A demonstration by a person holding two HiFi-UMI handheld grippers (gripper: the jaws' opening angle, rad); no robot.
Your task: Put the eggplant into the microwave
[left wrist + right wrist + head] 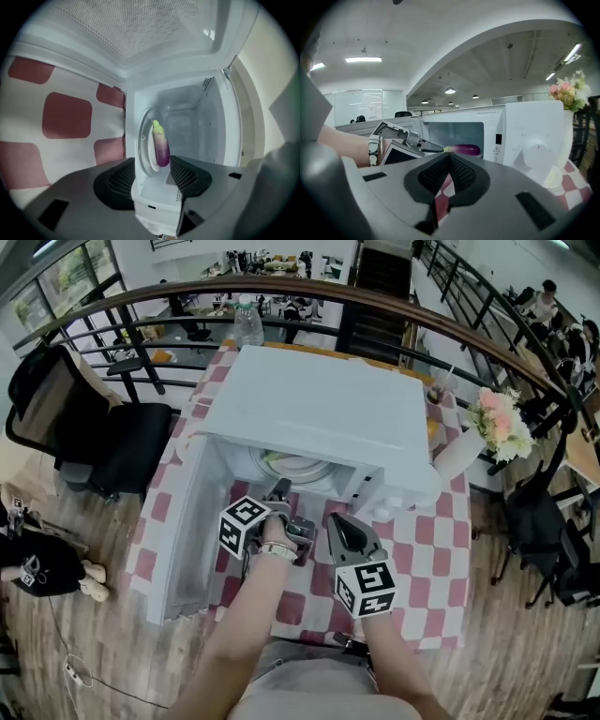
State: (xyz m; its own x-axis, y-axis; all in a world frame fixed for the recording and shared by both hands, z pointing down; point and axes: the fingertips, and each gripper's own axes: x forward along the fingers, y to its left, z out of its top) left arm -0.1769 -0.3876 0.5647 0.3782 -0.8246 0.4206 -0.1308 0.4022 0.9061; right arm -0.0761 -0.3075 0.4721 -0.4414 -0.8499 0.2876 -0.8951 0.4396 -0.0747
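Eggplant (161, 147) inside microwave (213, 136), just beyond parted jaws

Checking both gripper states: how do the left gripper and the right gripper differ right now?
The left gripper has its jaws apart; the right gripper has them together. The left points into the microwave at the eggplant; the right sits outside the opening. Both hold nothing.

No words, brand or nos. legible anywhere. Only sign: a small warning triangle (496, 149) on the microwave (525, 136) front panel, right of the cavity opening. Cubes (244, 524) (367, 588) on both grippers carry b/w square patterns, no letters.
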